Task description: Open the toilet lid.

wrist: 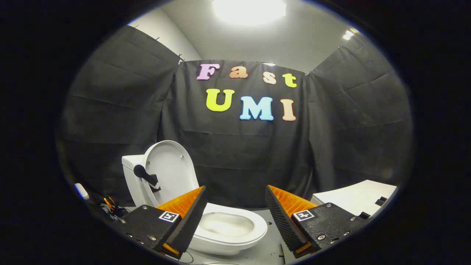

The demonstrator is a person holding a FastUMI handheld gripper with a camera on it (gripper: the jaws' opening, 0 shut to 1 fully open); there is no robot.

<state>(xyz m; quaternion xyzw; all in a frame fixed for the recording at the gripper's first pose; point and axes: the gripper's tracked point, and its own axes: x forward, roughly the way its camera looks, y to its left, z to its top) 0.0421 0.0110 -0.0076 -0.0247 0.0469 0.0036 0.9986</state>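
Observation:
A white toilet (232,230) stands on the floor just ahead of my fingers, a little toward the left one. Its lid (172,171) is raised and leans back against the white tank (129,173). A black knob handle (145,176) is fixed to the lid's inner face. The seat ring is down and the bowl lies bare. My gripper (235,206) is open, with a wide gap between the fingers and nothing in it. The left finger (189,217) overlaps the near left part of the seat; whether it touches it I cannot tell.
Black cloth walls close the booth on three sides behind the toilet. A white box-like surface (355,197) sits beyond the right finger. Small tools and cables (110,208) lie on the floor left of the toilet, beside a white object (81,191).

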